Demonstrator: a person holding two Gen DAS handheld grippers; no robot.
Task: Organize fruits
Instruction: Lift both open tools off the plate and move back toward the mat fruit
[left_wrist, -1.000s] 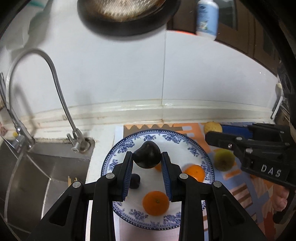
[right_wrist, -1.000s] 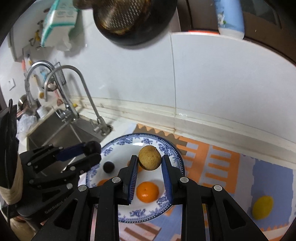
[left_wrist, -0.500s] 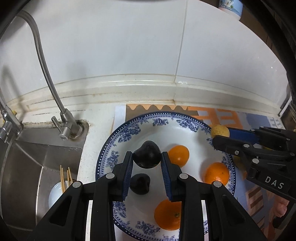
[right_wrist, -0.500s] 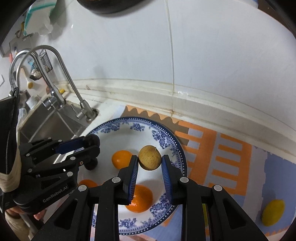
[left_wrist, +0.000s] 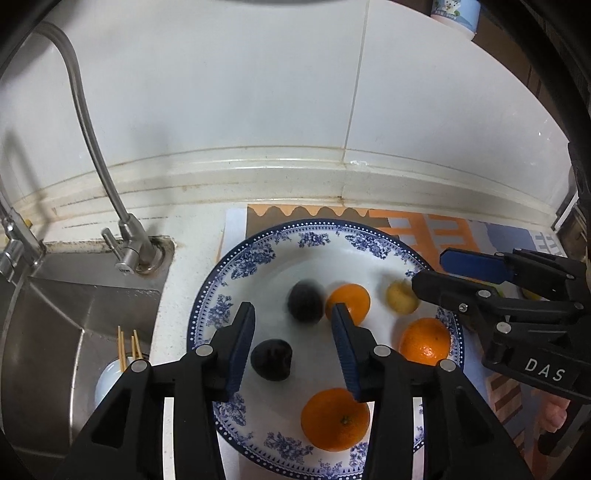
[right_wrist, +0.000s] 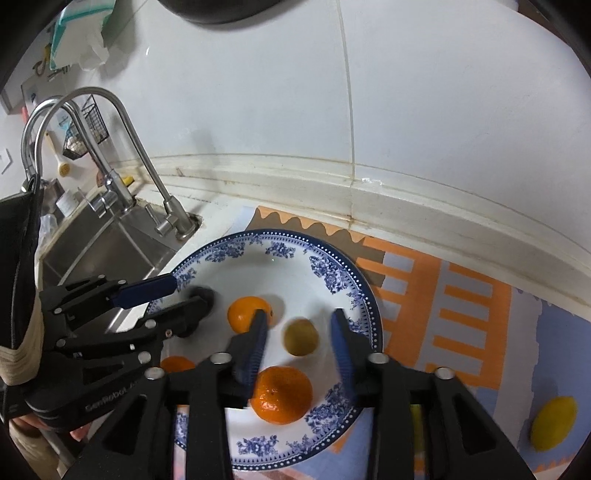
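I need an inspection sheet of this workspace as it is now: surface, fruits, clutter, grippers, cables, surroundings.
Surface: white counter with a patterned mat beside a steel sink.
Job's things: blue-and-white plate holds three oranges, two dark fruits and a yellowish fruit; a lemon lies on the mat, off the plate.
Clutter: a cup of sticks in the sink.
Grippers: left gripper open over the plate; right gripper open around the yellowish fruit, not touching it.
Cables: nothing seen.
Surroundings: tiled wall, faucet, wire rack.
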